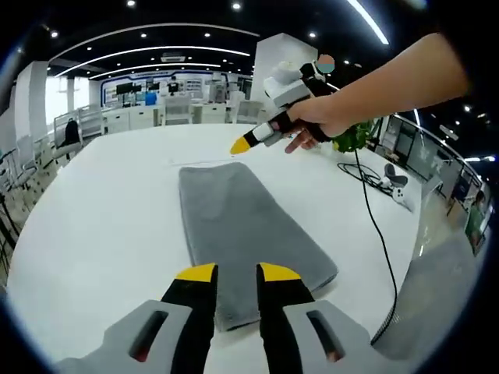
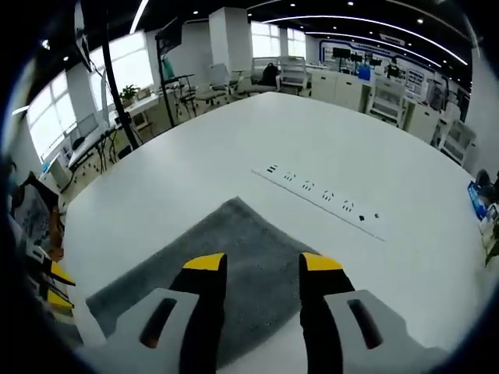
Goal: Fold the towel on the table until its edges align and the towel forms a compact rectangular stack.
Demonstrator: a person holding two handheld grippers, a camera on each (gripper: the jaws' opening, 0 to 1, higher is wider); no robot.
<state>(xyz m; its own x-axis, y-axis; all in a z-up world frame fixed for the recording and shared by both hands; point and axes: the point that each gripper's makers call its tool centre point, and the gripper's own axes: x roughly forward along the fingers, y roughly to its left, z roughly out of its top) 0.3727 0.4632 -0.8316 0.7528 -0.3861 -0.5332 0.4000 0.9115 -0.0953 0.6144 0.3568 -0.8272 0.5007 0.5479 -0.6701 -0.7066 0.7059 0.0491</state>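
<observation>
Now my left gripper [image 1: 236,273] hangs with jaws apart, empty, at the near short end of the towel [image 1: 245,234]. In the left gripper view its long axis runs from bottom centre up toward the right gripper [image 1: 242,145], held above the far end. In the right gripper view, my right jaws are also apart, over the towel's corner.

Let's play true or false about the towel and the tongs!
1. The towel is grey. True.
2. The towel lies on a white table. True.
3. The left tongs are pinching the towel. False: they are open above it, holding nothing.
4. A red cup stands on the towel. False: nothing lies on it.
5. The right tongs have yellow tips. True.
6. A black cable lies on the table. True.
</observation>
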